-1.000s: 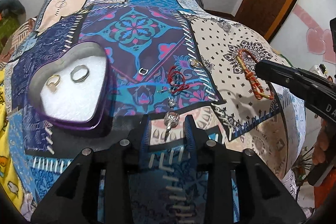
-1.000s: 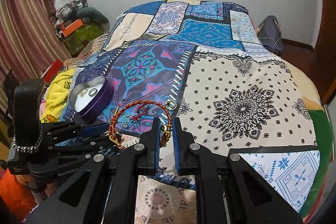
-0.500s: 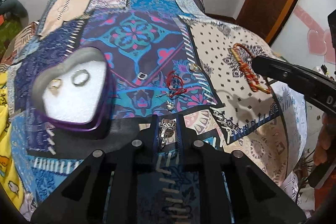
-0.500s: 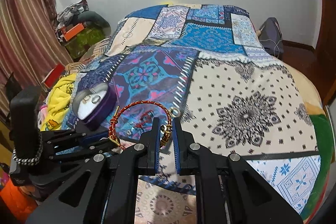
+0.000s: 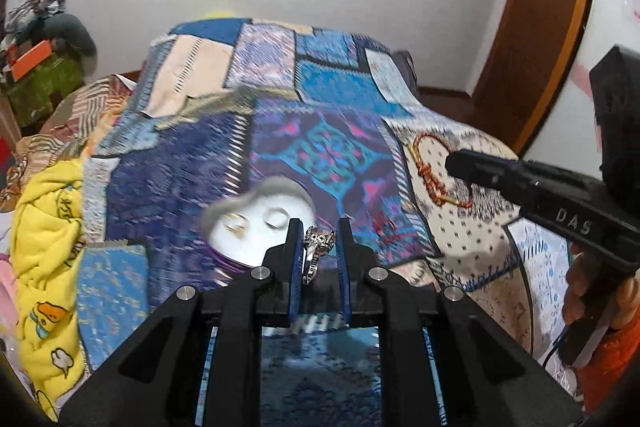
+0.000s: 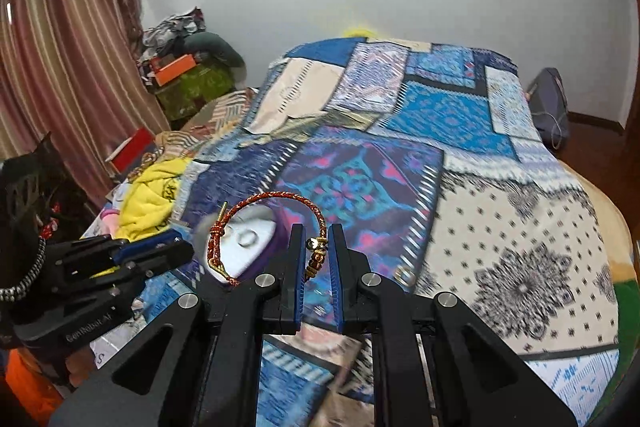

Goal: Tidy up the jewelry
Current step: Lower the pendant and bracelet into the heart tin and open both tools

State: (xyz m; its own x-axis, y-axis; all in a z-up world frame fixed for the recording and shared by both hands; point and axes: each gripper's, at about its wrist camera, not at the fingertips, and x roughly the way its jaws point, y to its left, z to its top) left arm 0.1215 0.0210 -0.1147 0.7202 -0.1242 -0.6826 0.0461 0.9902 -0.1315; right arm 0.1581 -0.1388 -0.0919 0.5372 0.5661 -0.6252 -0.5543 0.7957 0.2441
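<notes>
My left gripper is shut on a silver jewelled ring and holds it in the air just in front of the heart-shaped purple box. The box has a white pad with two rings on it. My right gripper is shut on the clasp end of a red and gold braided bracelet, lifted above the bed, with the box behind the loop. The bracelet also shows in the left wrist view, and the left gripper shows in the right wrist view. A small red piece lies blurred on the quilt.
The patchwork quilt covers the bed. A yellow blanket lies at the left edge. Clutter and boxes stand by the curtain. A wooden door is at the right. A small gold ring lies on the quilt.
My left gripper closed on the silver ring, lifted it off the quilt and swung towards the heart box. My right gripper rose with the bracelet and moved left, nearer the box.
</notes>
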